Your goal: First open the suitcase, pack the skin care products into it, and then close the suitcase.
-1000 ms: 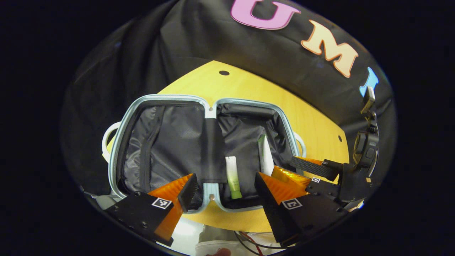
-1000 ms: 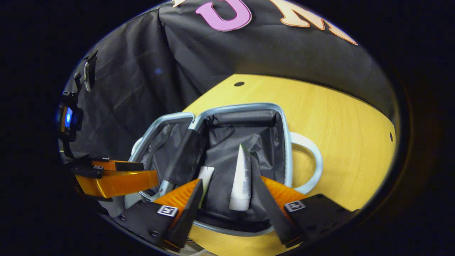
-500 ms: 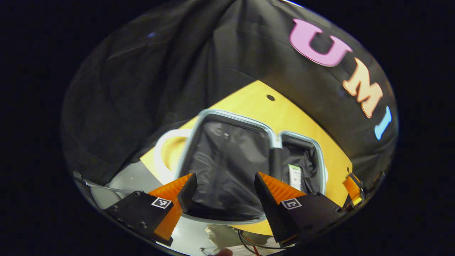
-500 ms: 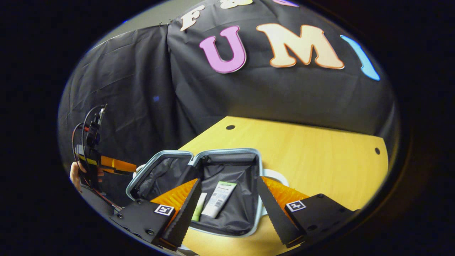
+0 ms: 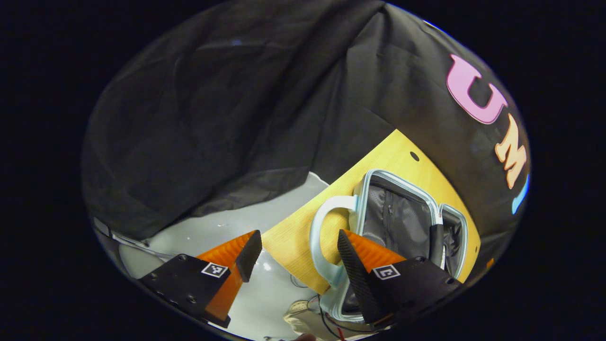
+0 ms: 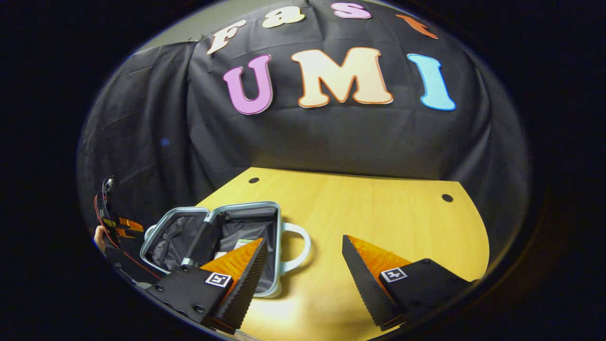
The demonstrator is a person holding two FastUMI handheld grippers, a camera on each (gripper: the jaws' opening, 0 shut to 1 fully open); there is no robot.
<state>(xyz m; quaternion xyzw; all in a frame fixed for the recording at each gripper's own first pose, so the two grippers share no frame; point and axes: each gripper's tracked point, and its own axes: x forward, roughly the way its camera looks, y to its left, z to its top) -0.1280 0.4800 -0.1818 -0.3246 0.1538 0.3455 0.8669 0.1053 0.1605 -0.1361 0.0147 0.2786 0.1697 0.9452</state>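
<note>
Suitcase lies open at the tabletop's left edge; left gripper and right gripper both hover with jaws wide, holding nothing

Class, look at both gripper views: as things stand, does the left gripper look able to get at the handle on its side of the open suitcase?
Probably yes. The left gripper is open and holds nothing, and the white handle on the open suitcase lies just ahead between its fingers, with nothing across the way.
</note>
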